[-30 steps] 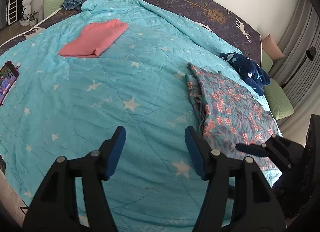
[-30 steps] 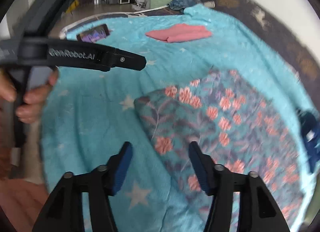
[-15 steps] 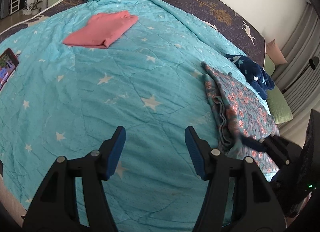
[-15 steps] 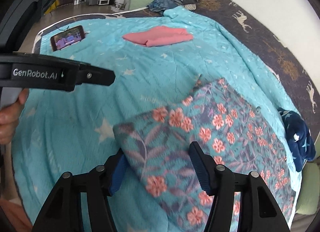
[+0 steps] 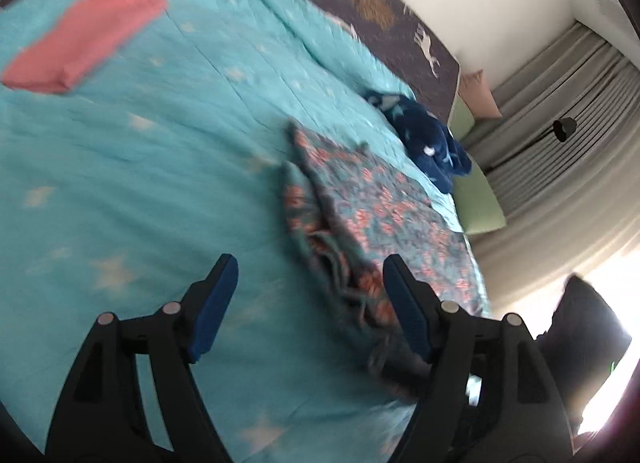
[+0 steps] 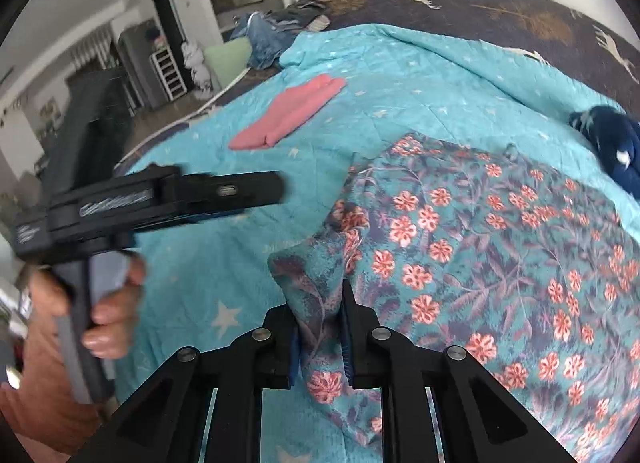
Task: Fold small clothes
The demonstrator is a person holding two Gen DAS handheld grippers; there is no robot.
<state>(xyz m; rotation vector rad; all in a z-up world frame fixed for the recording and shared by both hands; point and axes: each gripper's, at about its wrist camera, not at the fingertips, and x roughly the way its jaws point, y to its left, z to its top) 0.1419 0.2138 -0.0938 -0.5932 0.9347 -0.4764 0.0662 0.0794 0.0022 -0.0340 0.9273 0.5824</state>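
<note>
1. Two grippers were used so the floral cloth (image 6: 460,223) could be folded on the blue star blanket (image 5: 140,183).
2. A corner of the cloth was pinched up off the blanket by the right gripper (image 6: 320,327), its jaws closing on the cloth, likely so it could be folded over.
3. Nothing was held by the left gripper (image 5: 308,303); its jaws were opening wide above the blanket, right beside the cloth's bunched edge, probably to grab it.
4. Farther off, a folded pink cloth (image 6: 288,113) was laid aside.

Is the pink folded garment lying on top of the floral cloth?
No, the pink folded garment lies apart on the turquoise quilt, well beyond the floral cloth.
</note>
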